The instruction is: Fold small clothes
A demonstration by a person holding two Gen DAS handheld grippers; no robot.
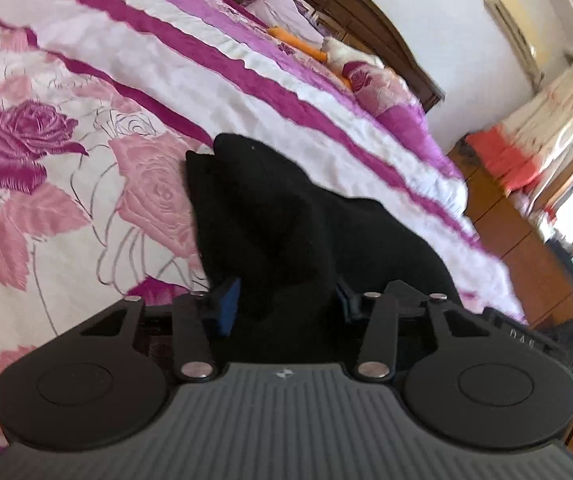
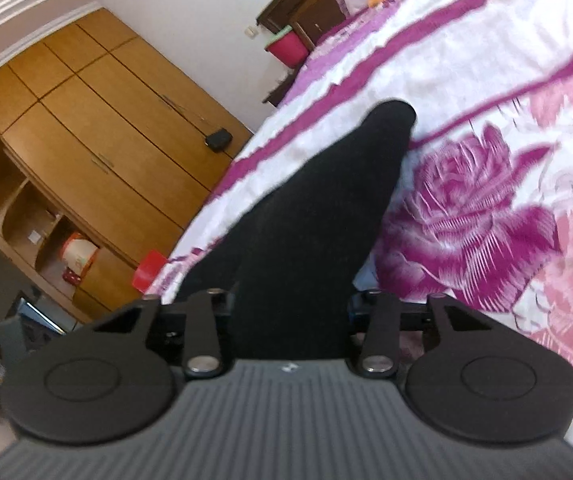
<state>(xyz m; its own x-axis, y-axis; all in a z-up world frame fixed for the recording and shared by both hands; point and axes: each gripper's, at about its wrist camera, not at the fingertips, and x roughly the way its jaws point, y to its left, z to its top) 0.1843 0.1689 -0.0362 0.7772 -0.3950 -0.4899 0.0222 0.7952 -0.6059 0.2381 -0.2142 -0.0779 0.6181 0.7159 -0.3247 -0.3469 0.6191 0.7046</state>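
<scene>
A black garment, a small knitted piece, hangs bunched over the floral bedspread. My left gripper is shut on the garment; its blue pads press into the cloth from both sides. In the right wrist view the same black garment stretches away from my right gripper, which is shut on it. The right fingertips are hidden under the cloth. The garment's far tip points toward the head of the bed.
The bed has a white, pink and purple rose cover. A dark wooden headboard and pillows are at the far end. A wooden wardrobe stands beside the bed, with a red box near its base.
</scene>
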